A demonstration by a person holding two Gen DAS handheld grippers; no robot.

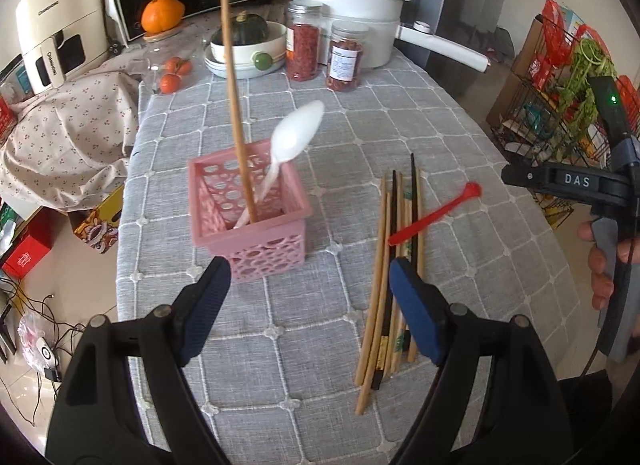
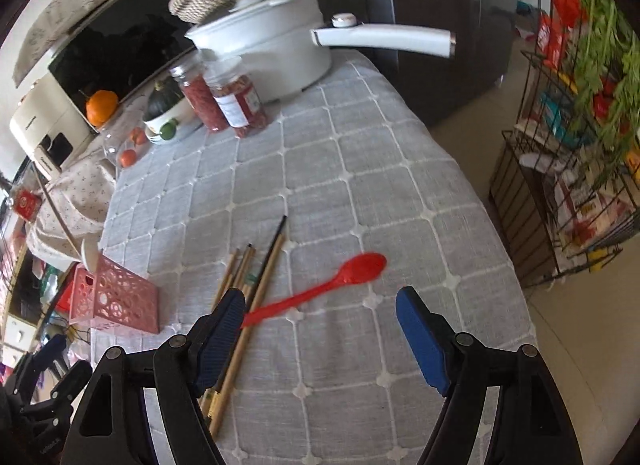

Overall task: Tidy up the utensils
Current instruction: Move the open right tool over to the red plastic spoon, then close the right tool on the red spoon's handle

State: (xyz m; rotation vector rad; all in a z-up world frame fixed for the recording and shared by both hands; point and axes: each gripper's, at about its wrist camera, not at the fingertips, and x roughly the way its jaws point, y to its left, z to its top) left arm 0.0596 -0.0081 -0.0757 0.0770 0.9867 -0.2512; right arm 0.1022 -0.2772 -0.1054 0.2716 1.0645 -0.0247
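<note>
A pink perforated basket (image 1: 248,221) stands on the grey checked tablecloth and holds one upright wooden chopstick (image 1: 236,97) and a white plastic spoon (image 1: 298,133). My left gripper (image 1: 308,269) hovers open just in front of the basket, with nothing between its fingers. To its right lies a bundle of wooden and black chopsticks (image 1: 386,265) with a red plastic spoon (image 1: 436,213) across them. In the right wrist view, my right gripper (image 2: 320,299) is open above the red spoon (image 2: 360,269), whose handle end lies by the left finger over the chopsticks (image 2: 256,277). The basket (image 2: 116,301) is at the left.
At the table's far end stand a white pot (image 2: 272,61) with a long handle, two jars (image 1: 344,57) of red contents, a bowl (image 1: 248,51) with a squash, and tangerines (image 1: 174,73). A wire rack (image 2: 568,169) stands on the floor past the right edge. A hand (image 1: 600,265) holds the other gripper's handle.
</note>
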